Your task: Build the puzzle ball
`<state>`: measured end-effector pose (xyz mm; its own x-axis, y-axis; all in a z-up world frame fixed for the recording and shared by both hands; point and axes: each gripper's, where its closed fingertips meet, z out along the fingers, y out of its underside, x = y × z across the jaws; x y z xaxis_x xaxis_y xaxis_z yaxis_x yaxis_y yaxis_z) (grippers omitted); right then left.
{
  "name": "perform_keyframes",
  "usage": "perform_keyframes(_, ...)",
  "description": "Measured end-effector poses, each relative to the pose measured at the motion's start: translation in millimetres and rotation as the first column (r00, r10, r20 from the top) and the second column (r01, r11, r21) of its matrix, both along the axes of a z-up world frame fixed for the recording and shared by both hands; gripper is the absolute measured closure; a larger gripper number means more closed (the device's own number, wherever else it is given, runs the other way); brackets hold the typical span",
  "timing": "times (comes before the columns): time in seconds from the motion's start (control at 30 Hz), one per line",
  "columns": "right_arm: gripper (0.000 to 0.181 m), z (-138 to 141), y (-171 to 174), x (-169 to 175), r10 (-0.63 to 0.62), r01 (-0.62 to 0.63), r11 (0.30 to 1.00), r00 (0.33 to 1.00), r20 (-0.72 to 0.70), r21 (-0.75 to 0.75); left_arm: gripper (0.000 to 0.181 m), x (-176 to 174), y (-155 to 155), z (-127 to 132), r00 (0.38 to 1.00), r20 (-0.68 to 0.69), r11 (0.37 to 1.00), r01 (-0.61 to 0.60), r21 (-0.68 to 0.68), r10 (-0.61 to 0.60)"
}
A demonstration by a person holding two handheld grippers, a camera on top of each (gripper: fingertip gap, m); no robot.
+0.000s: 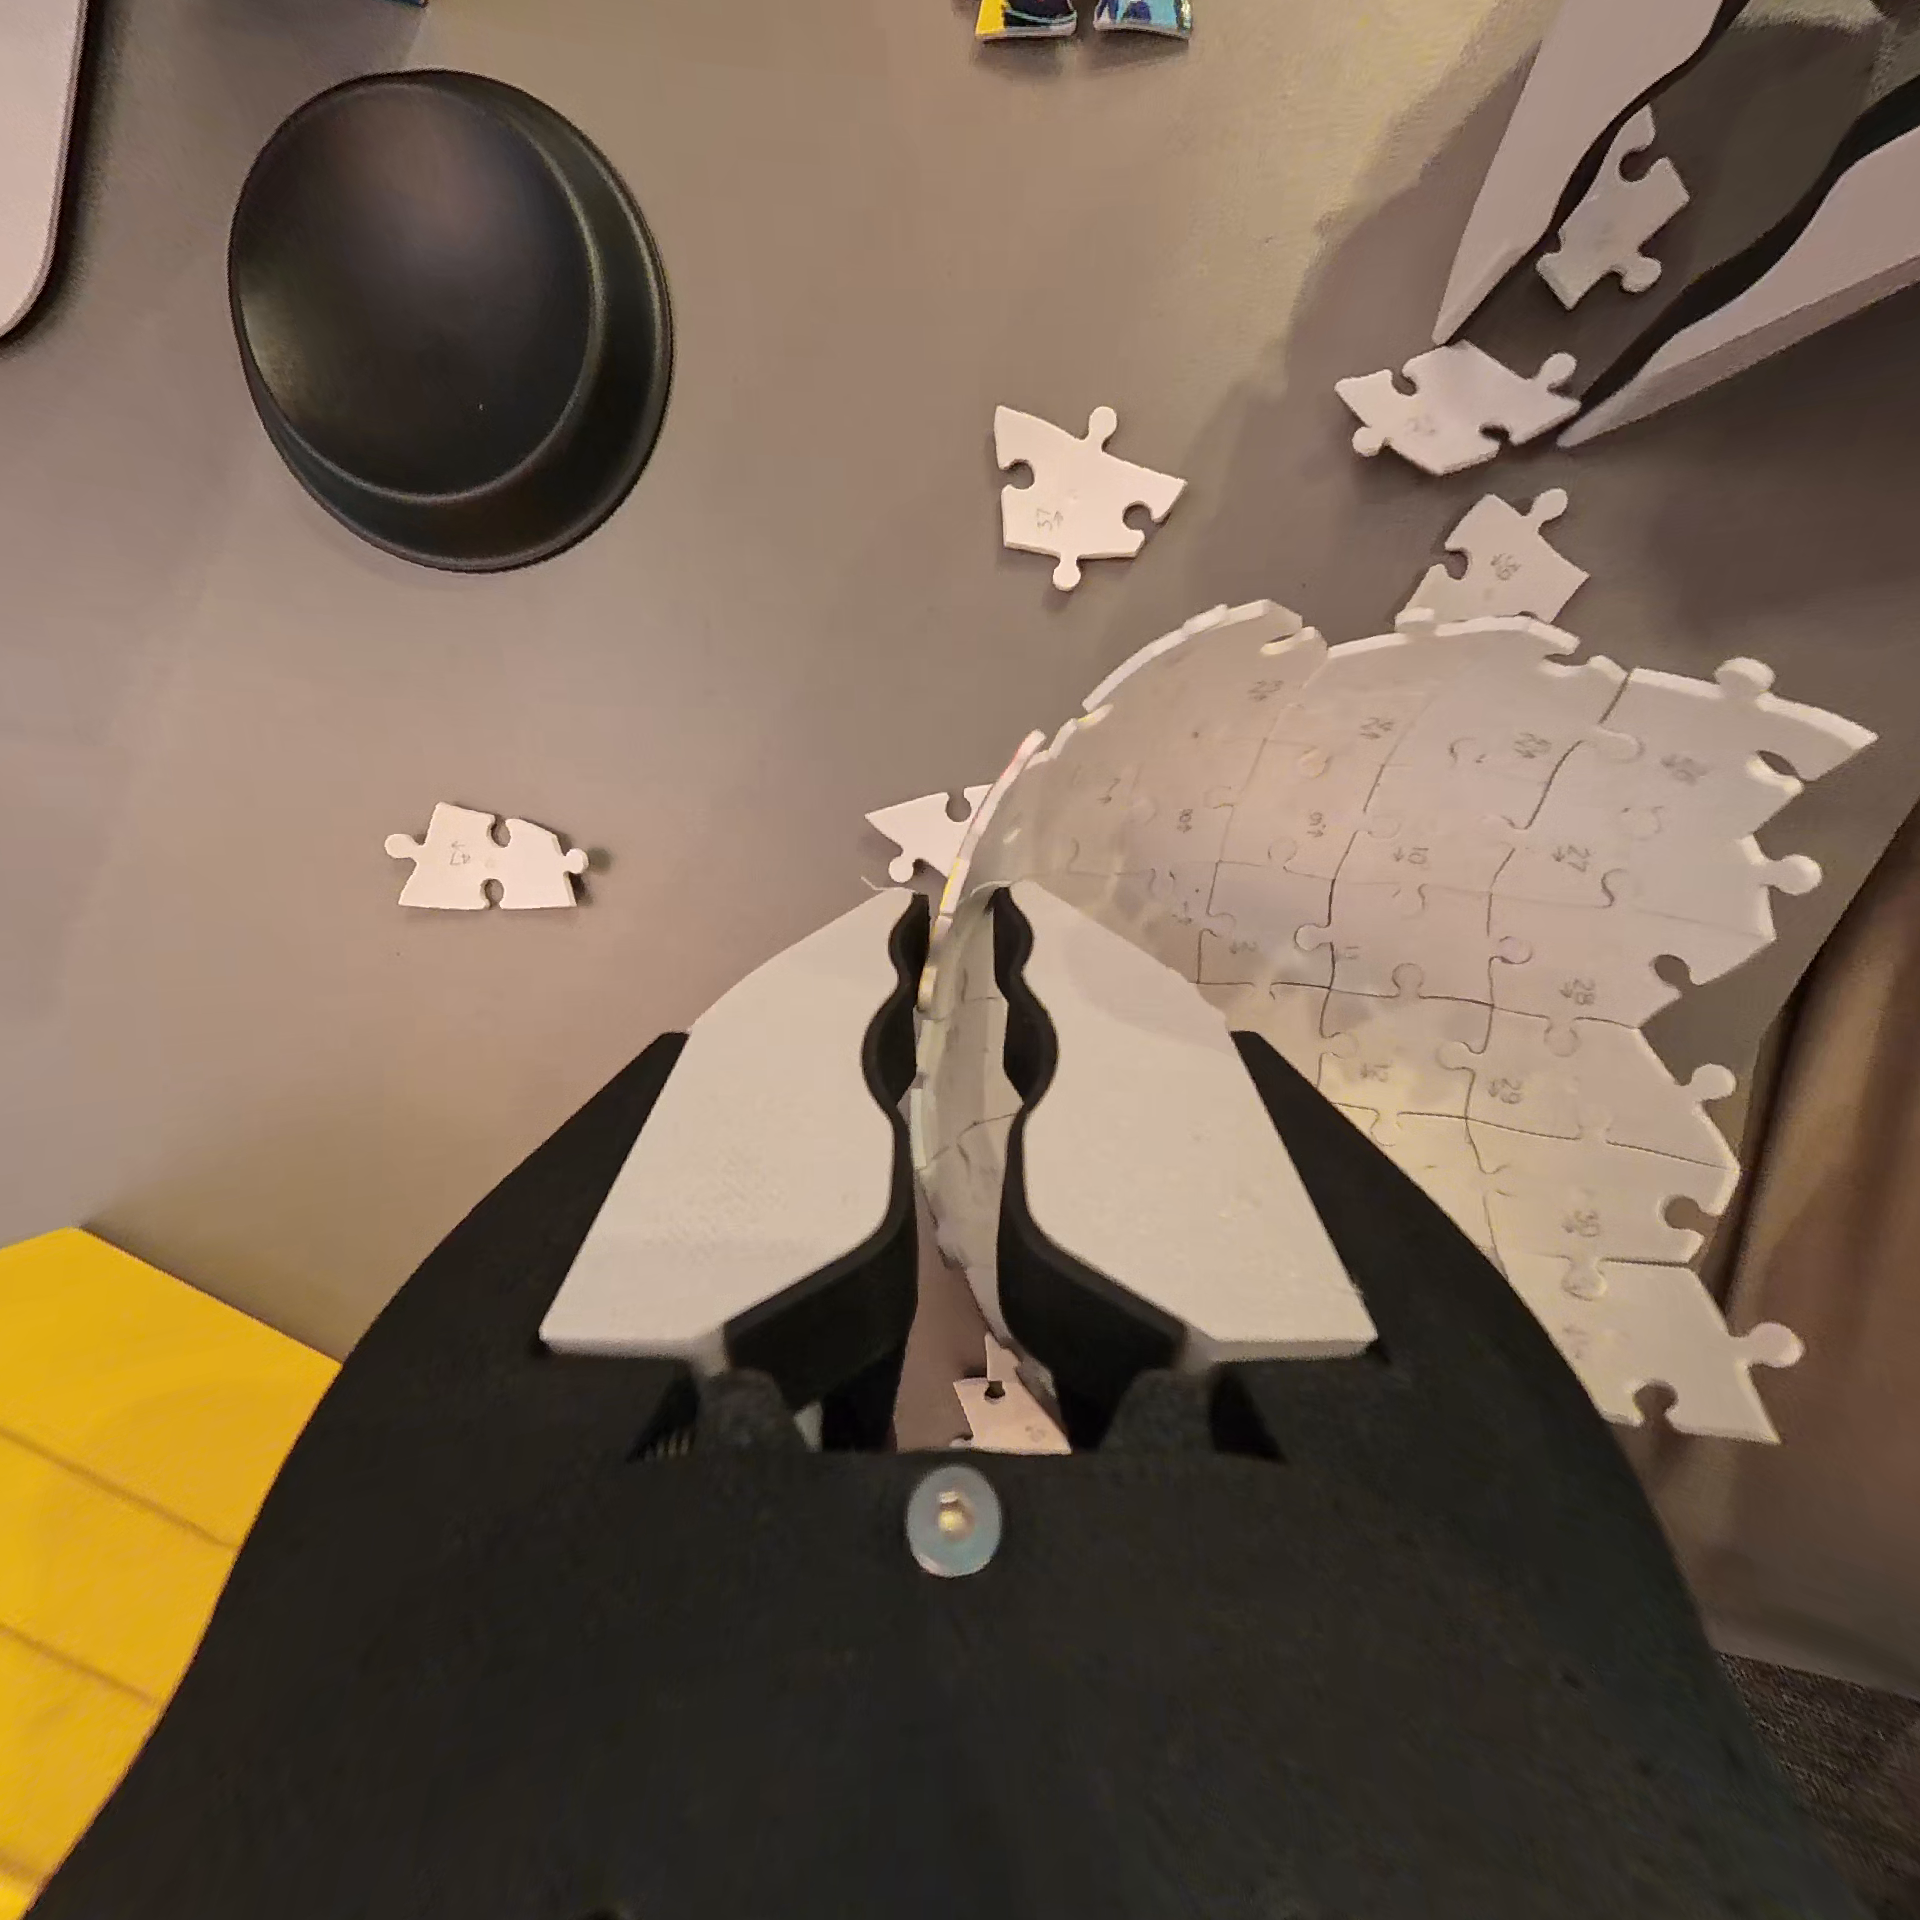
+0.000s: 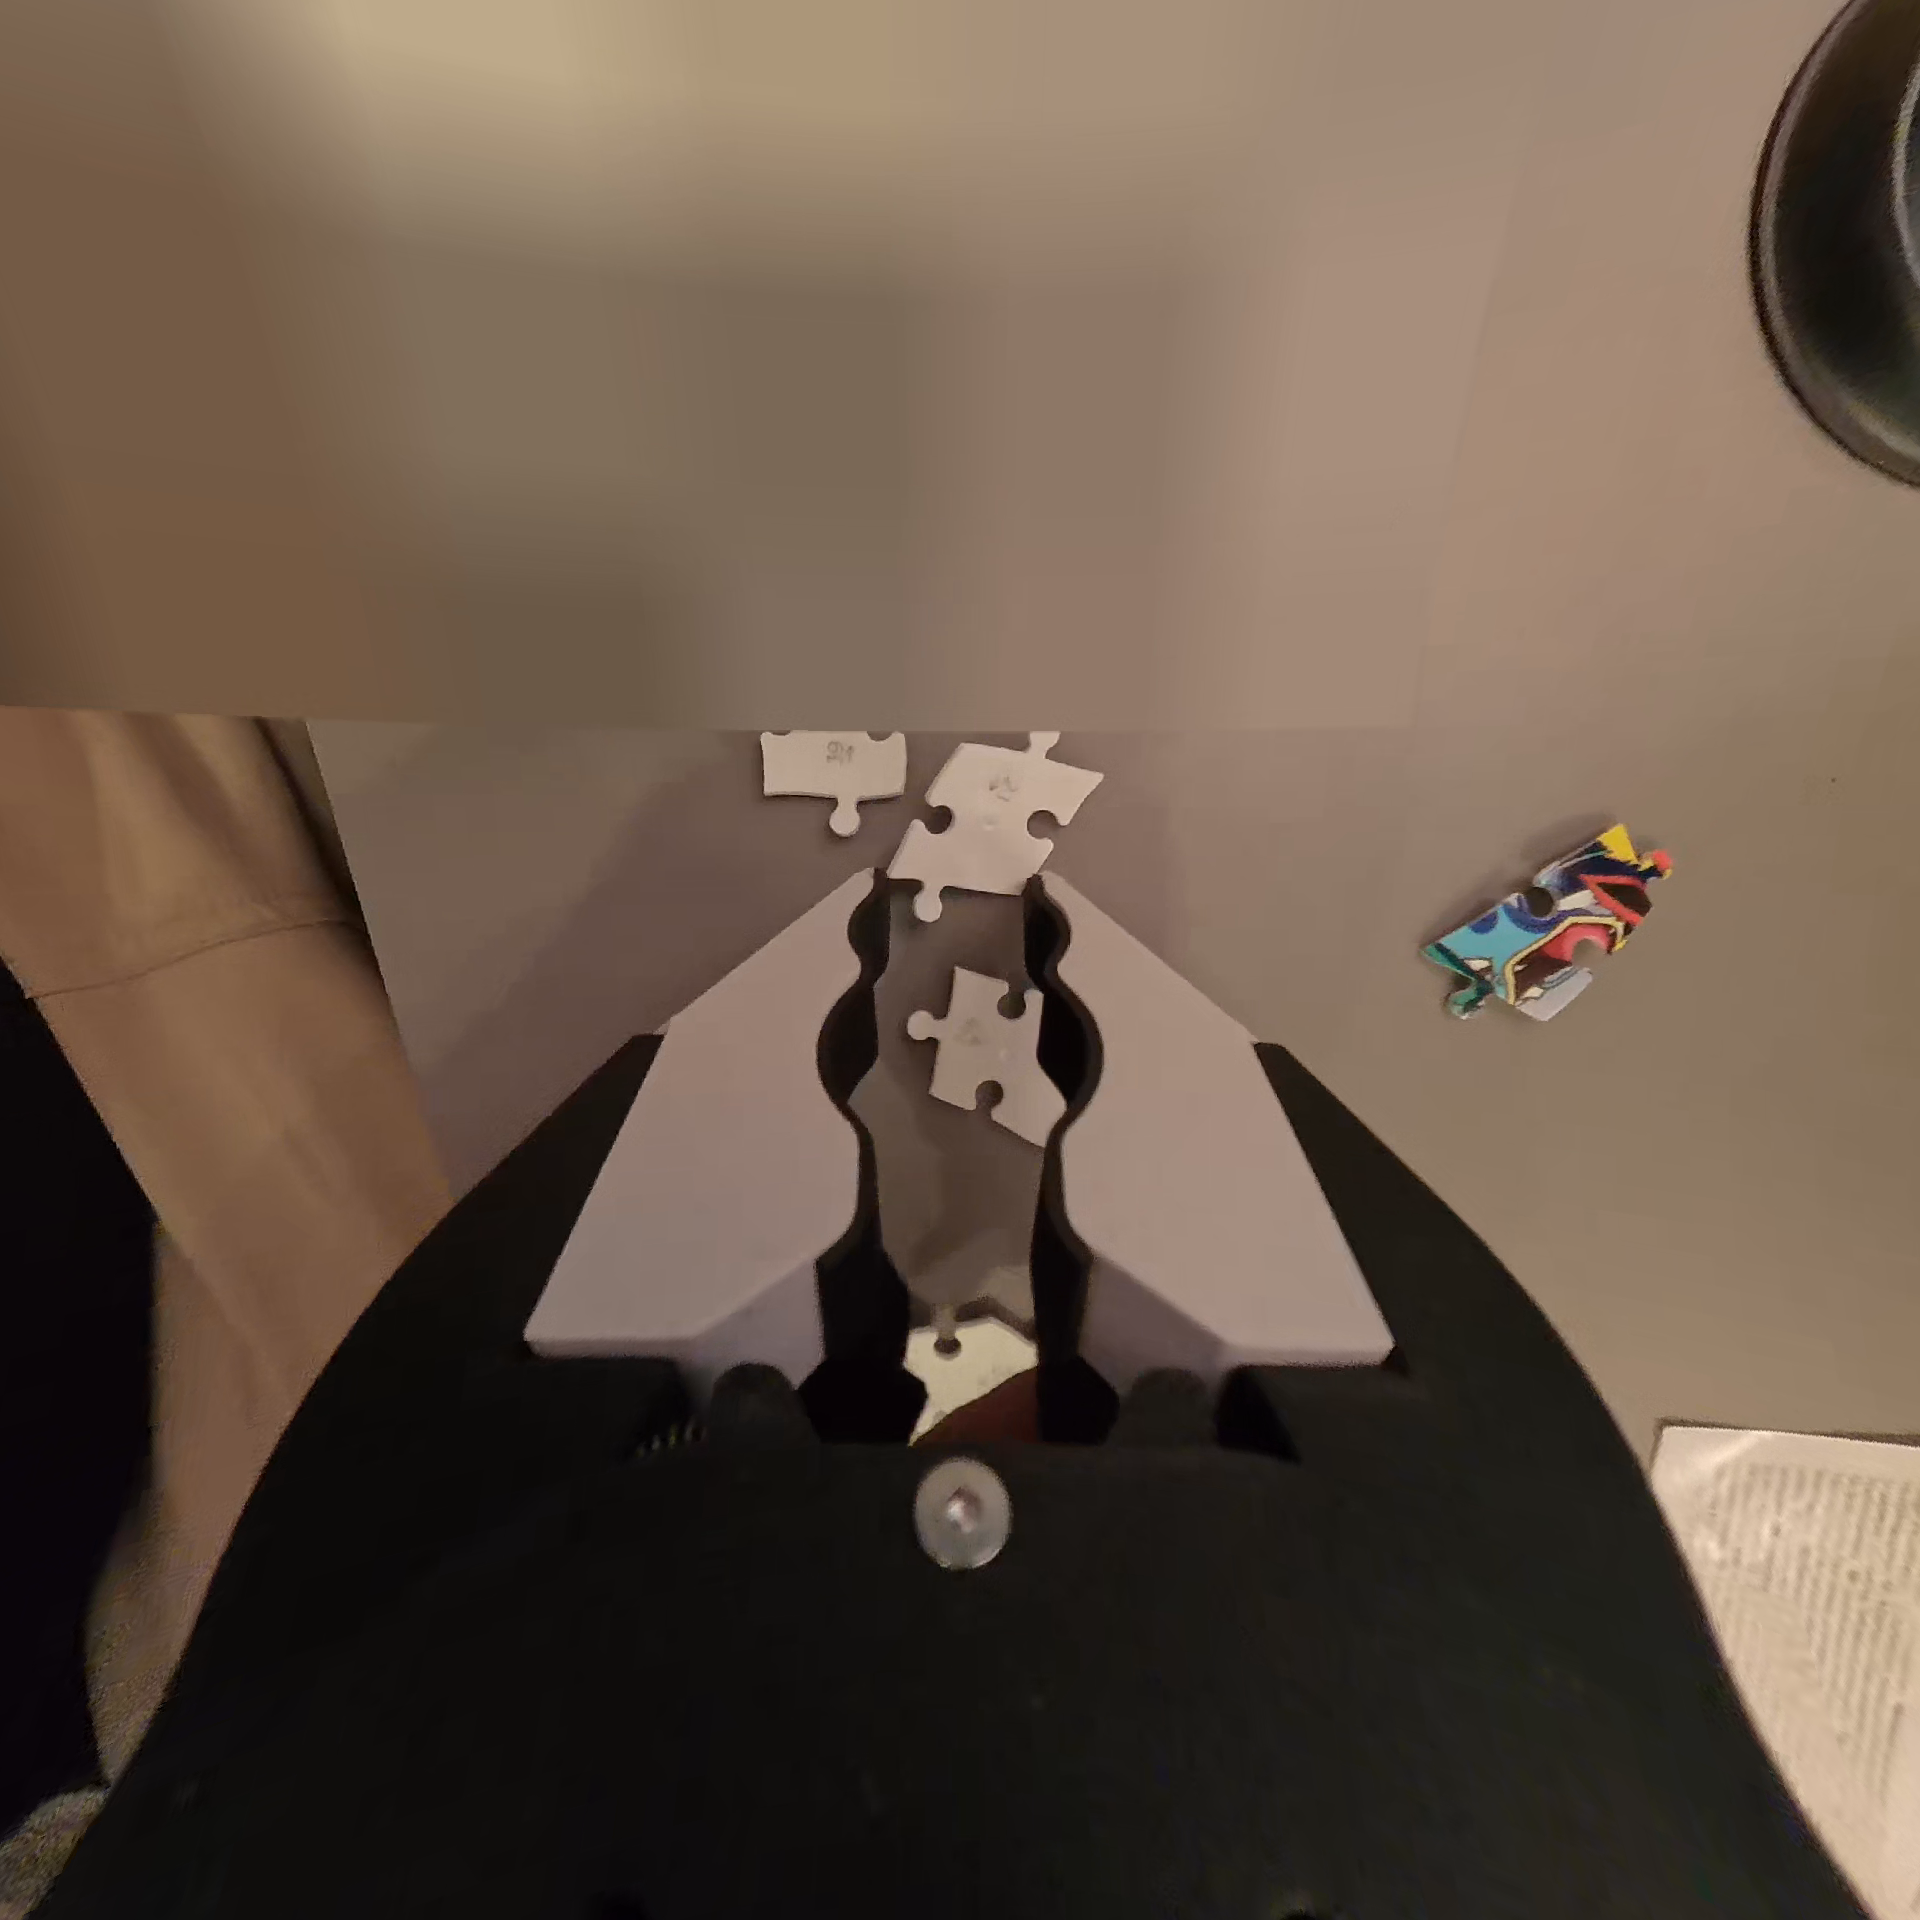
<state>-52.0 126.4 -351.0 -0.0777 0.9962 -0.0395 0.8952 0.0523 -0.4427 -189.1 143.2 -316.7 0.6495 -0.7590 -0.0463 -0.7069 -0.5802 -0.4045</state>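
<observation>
1 part-built ball (image 1: 1455,935), 1 black bowl (image 1: 447,312), 2 grippers (image 1: 961,909)

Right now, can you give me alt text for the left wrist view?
The left gripper is shut on the rim of the half-built puzzle ball shell, white inside showing. Loose white pieces and a black bowl lie on the grey table; the right gripper hovers over one.

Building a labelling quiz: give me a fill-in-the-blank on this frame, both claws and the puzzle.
1. The left claw is shut on the rim of the partly built ____.
2. The right claw is ____, with a white loose piece lying between its fingers.
3. The loose pieces near the shell lie with their ____ side up.
4. The round black dish lies ____ on the table.

Missing words: puzzle ball; open; white; upside down
</observation>
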Motion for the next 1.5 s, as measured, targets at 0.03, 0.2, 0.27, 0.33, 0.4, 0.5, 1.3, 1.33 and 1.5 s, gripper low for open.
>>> perform_keyframes(0.03, 0.158, 1, 2, 0, 0.009, -0.009, 1.000, 1.000, -0.001, 0.018, 0.170, 0, 0, 0, 1.000, 0.002, 1.000, 0.000, 0.001, 0.000)
perform_keyframes(0.2, 0.173, 0, 0, 0, 0.048, -0.048, 0.997, 0.999, 0.002, 0.060, 0.170, 2, 0, 0, 1.000, 0.008, 1.000, 0.010, -0.003, -0.010)
perform_keyframes(0.27, 0.172, 4, 3, 1, 0.027, -0.027, 0.999, 1.000, -0.001, 0.047, 0.170, 2, 0, 1, 1.000, 0.008, 1.000, 0.012, -0.005, -0.012)
perform_keyframes(0.33, 0.156, 14, 3, -3, -0.022, 0.021, 0.999, 0.999, -0.037, -0.037, 0.170, 2, 0, 0, 1.000, 0.008, 1.000, 0.011, -0.004, -0.011)
perform_keyframes(0.4, 0.147, 15, 12, -2, -0.055, 0.054, 0.997, 0.998, -0.031, -0.050, 0.170, 1, -1, 0, 1.000, 0.004, 1.000, 0.010, -0.006, -0.010)
perform_keyframes(0.5, 0.143, 14, 21, -10, -0.043, 0.042, 0.999, 0.998, -0.048, -0.024, 0.170, 3, 0, 1, 1.000, 0.004, 1.000, 0.013, -0.005, -0.013)
perform_keyframes(1.3, 0.141, 1, 1, -14, 0.003, -0.004, 0.999, 1.000, -0.018, -0.034, 0.170, -2, -1, -1, 1.000, -0.013, 1.000, 0.008, -0.011, -0.008)
perform_keyframes(1.33, 0.145, 1, 3, -15, -0.015, 0.014, 1.000, 1.000, -0.021, -0.025, 0.170, -2, -1, -1, 1.000, -0.014, 1.000, 0.007, -0.012, -0.008)
perform_keyframes(1.5, 0.146, 0, 3, -17, -0.035, 0.034, 0.999, 0.999, -0.033, -0.036, 0.170, -3, -1, -2, 1.000, -0.013, 1.000, 0.005, -0.013, -0.005)
